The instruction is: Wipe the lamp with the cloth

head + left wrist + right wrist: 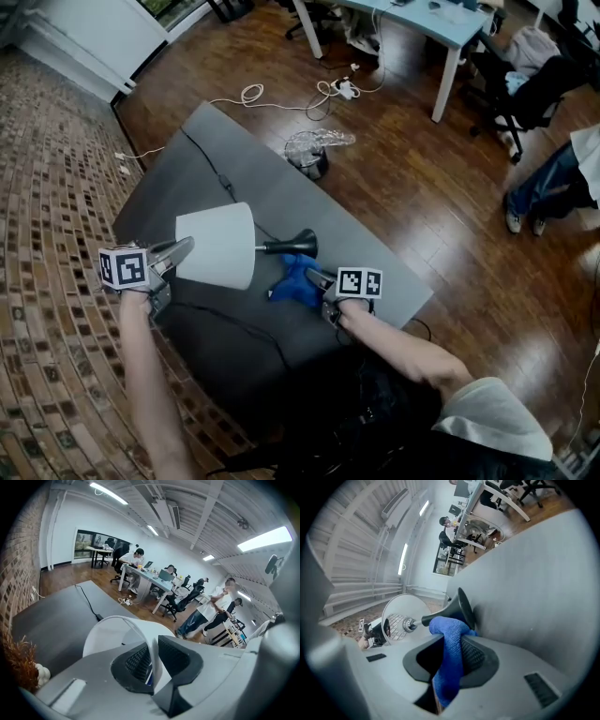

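A lamp lies on its side above the grey table (281, 192), its white shade (220, 246) to the left and its black base (306, 246) to the right. My left gripper (186, 247) is shut on the rim of the shade (117, 632), which runs thin and white between the pads in the left gripper view. My right gripper (317, 277) is shut on a blue cloth (292, 283). In the right gripper view the cloth (449, 644) bunches against the base (462, 605), with the shade (399, 616) beyond it.
The lamp's black cord (214, 167) runs across the table to the far edge. A dark object in clear plastic wrap (314, 153) sits beyond the table. A white desk (441, 28), office chairs (516, 89) and a person's legs (548, 187) are at the back right.
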Motion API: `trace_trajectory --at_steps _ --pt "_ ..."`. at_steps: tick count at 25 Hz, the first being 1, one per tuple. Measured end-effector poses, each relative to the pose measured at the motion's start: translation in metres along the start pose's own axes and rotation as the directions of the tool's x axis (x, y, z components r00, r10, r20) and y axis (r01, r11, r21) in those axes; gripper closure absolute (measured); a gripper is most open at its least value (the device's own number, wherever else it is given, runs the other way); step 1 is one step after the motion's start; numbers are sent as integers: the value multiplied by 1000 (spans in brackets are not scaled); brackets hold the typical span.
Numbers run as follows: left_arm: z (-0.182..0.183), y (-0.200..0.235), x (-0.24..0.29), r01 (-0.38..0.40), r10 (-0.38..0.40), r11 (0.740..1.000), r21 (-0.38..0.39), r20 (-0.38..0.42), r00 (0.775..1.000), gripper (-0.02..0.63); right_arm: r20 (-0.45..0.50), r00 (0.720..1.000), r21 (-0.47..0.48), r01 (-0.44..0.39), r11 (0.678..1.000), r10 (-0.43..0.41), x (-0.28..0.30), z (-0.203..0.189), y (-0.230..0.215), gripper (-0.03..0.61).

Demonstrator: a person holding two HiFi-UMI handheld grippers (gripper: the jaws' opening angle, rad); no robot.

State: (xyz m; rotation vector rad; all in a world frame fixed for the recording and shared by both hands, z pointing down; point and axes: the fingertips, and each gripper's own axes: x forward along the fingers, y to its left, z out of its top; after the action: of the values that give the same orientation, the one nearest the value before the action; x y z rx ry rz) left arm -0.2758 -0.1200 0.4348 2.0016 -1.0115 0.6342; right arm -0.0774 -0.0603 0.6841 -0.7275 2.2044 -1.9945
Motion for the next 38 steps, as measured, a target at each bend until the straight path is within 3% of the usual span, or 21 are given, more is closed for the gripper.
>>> trace_trajectory --at_steps 4,8,11,13,15,17,20,22,24,27,29,31,34,38 --pt "1 -6 2 11 -11 1000 8 13 1000 561 41 997 -62 71 996 -69 -49 22 -17 503" --pt "-1 -6 -2 2 -2 999 37 5 1000 561 130 984 -282 151 947 -118 -90 71 -9 503" --pt "0 -12 -1 -1 1 998 60 2 1000 561 111 993 -429 79 900 -35 -81 95 30 503" --pt "1 -14 -1 -7 7 998 65 0 1000 561 15 1000 -508 -9 861 19 -52 91 55 502" --pt "3 -15 1 -8 8 998 67 0 1000 561 -77 997 -550 -44 834 2 -22 83 55 502" --pt "3 -16 2 -5 6 998 59 -2 1000 561 -92 990 -582 30 813 -103 -9 84 26 502" --pt "-1 -12 -1 -7 7 1000 29 4 1000 561 11 973 -581 195 790 -232 -29 96 -10 502" --pt "-2 -6 -3 -11 11 1000 8 14 1000 561 52 969 -602 223 766 -241 -44 94 -6 502" --pt "-4 -4 -6 -12 12 1000 -10 24 1000 561 39 980 -636 174 752 -194 -48 76 14 502" --pt "-5 -4 -4 -17 17 1000 -10 27 999 561 -74 995 -655 -2 755 -61 -39 35 52 502" --pt "4 -3 0 -19 19 1000 3 28 999 561 -171 985 -620 -126 774 23 -23 14 72 502" --pt "10 -5 0 -22 22 1000 -2 28 999 561 -239 970 -583 -184 791 50 -6 -7 80 502" --pt "6 -6 -2 -17 17 1000 -13 31 999 561 -277 960 -531 -176 829 26 13 -30 69 502" --pt "-1 -6 -2 -11 12 1000 -27 35 999 561 -231 966 -511 -19 859 -117 18 -30 30 502"
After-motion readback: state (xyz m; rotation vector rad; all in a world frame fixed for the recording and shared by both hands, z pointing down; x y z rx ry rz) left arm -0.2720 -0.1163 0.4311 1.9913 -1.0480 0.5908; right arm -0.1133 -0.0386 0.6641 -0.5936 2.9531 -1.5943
